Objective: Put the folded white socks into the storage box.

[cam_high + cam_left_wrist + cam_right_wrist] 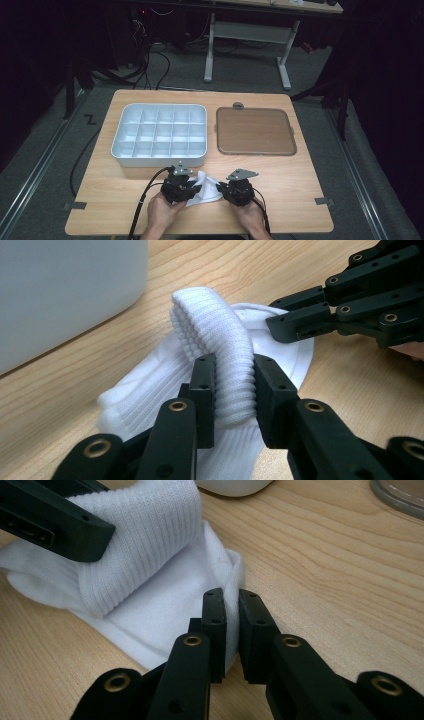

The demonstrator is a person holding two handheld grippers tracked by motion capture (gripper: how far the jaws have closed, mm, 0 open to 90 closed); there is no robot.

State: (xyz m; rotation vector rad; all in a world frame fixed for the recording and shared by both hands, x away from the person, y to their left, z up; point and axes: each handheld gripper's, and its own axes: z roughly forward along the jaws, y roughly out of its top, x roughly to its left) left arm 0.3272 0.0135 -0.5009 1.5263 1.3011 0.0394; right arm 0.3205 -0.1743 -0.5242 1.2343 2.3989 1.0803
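Sock point(206, 189), white and folded, lies near the table's point(300, 200) front edge, just before the white tray point(159, 134). Left gripper point(234, 385) has its jaws partly open with the ribbed cuff point(220, 335) bunched between them, pads touching it. Right gripper point(232, 615) is pinched nearly closed on the sock's thin right edge.

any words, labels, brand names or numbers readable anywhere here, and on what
None can be read: the white sock, the divided tray, the brown lid and the wooden table carry no visible text, and neither hand-held gripper shows a legible mark.
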